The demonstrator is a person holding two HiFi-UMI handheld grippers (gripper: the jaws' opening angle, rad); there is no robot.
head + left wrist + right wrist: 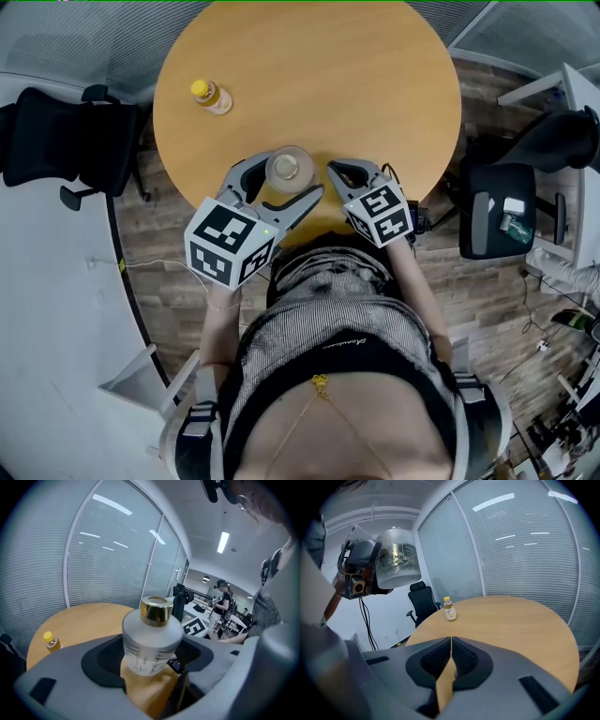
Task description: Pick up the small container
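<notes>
The pick-up looks all but done to me: my left hand-held gripper (151, 657) is clamped on the small container (152, 639), one padded jaw pressed against each side of its lower body. The right gripper view shows the container (395, 558) held high in the air, well above the round wooden surface (356, 84) and touching nothing but the jaws. From the head view it hangs over the near edge of the surface, close in front of my body. What is left, as I judge it, is only to keep the hold steady, since the task asks for nothing beyond the lift. My right hand-held gripper (451, 651) is closed with its jaws pressed together and nothing between them; it rests beside the left one and plays no part in the grasp. The container is a squat, round bottle of frosted, pale glass with rounded shoulders, a short neck and a shiny gold cap on top. Dark print runs across its body, too small for me to read, and I cannot tell whether anything is inside. It sits upright in the jaws, which grip it low, so most of the body and the cap stand above the pads. A small yellow-capped bottle (211, 97) stands well apart on the far left of the surface, untouched.
</notes>
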